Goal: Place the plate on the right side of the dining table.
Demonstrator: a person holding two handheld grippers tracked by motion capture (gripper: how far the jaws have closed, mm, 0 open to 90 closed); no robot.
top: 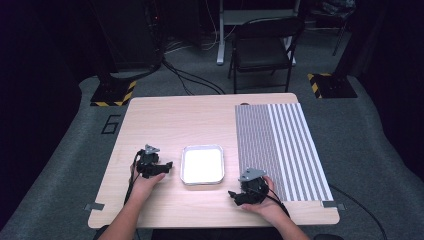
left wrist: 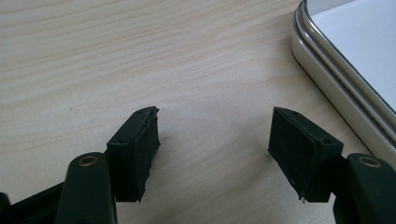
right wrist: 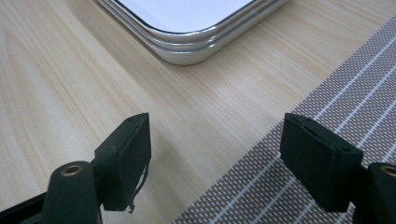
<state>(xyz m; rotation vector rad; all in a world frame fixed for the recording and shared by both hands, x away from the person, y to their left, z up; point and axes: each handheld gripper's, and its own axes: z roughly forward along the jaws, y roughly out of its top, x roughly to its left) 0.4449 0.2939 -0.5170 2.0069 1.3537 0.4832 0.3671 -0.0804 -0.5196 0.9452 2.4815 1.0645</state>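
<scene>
Two black two-jaw grippers rest low over the pale wooden worktop [top: 165, 120], one in each of the person's hands, with a shallow square metal tray [top: 202, 164] with a white inside lying between them. The left gripper [top: 169, 165] sits just to the left of the tray, its fingers [left wrist: 135, 151] spread apart with nothing but bare wood between them; in the left gripper view the tray's rounded silver rim [left wrist: 336, 79] runs along the right edge, near the right-hand finger yet apart from it. The right gripper [top: 232, 195] sits near the tray's front right corner, at the left edge of a grey placemat with white stripes [top: 280, 150] that covers the worktop's right part. Its fingers [right wrist: 126, 161] are also spread and hold nothing: one hangs over the wood, the other over the woven placemat's edge [right wrist: 280, 186]. In the right gripper view the tray's rounded corner [right wrist: 187, 53] lies ahead, well clear of both fingers. Beyond the worktop stands a dark folding chair [top: 262, 47] on the grey floor.
</scene>
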